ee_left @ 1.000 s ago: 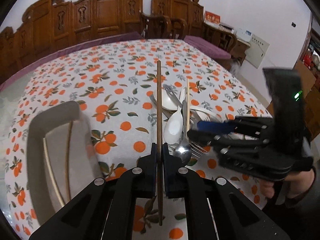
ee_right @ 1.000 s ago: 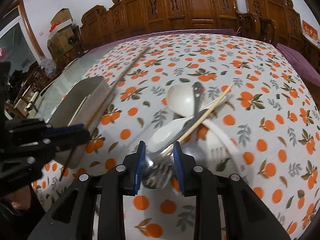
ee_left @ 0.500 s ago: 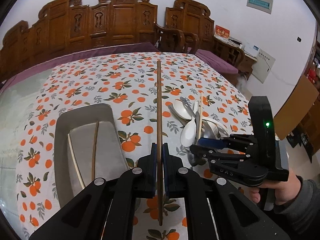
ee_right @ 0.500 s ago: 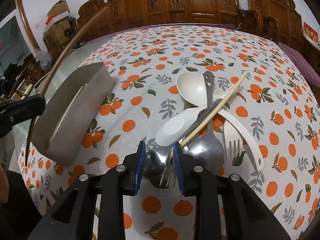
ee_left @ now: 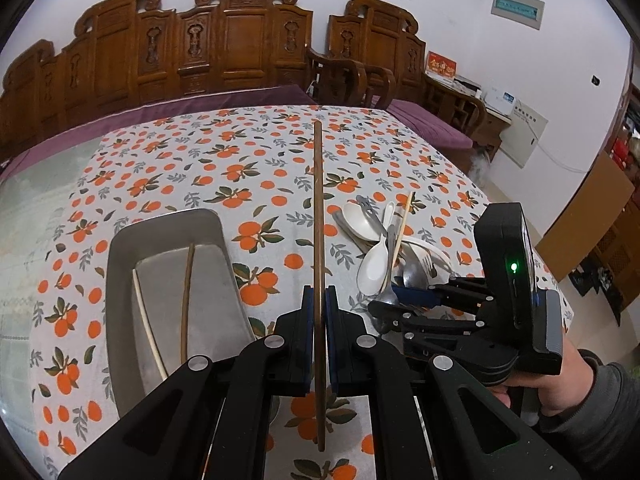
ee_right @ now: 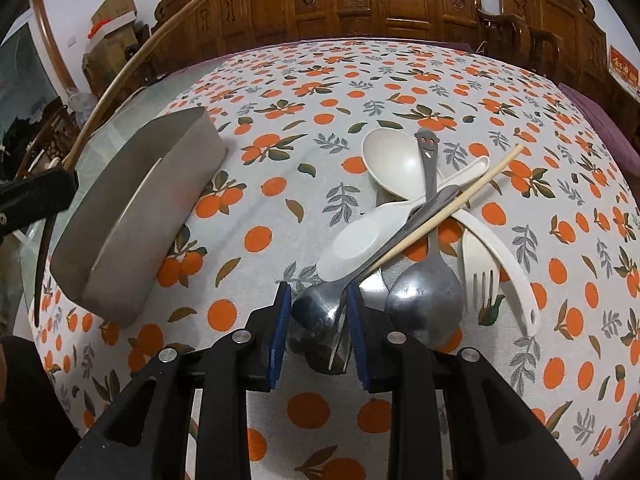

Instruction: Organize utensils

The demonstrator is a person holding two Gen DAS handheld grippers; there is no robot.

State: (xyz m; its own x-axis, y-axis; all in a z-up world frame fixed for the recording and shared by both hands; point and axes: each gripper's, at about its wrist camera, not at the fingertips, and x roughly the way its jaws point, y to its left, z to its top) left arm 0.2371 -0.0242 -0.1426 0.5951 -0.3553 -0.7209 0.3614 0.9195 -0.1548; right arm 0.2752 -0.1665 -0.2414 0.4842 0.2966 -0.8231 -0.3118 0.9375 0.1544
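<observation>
Left gripper (ee_left: 319, 308), low in the middle of the left view, squeezed tight on a long brown chopstick (ee_left: 318, 216). Stick points up the frame, over the orange-print desk (ee_left: 256, 160), not yet over the grey tray (ee_left: 120, 248) at lower left. Two sticks already inside the tray: a pale one (ee_left: 149, 324) and a brown one (ee_left: 186, 296).

Right gripper (ee_right: 316, 320), bottom middle of the right view, partly open around a shiny metal spoon (ee_right: 316, 312) at the near end of the pile. Not pinching yet, by the look of it.

Could go wrong here:
- Long brown stick gripped near one end, so could swing and bump the tray wall, or drop on the desk.
- Pile all crossed over: white spoon (ee_right: 356, 236), pale chopstick (ee_right: 440, 212) and fork (ee_right: 482, 284) lying on each other. Pulling one spoon could drag or flip the rest.
- Shiny spoon looks slippery, so could slide out of the gripper.
</observation>
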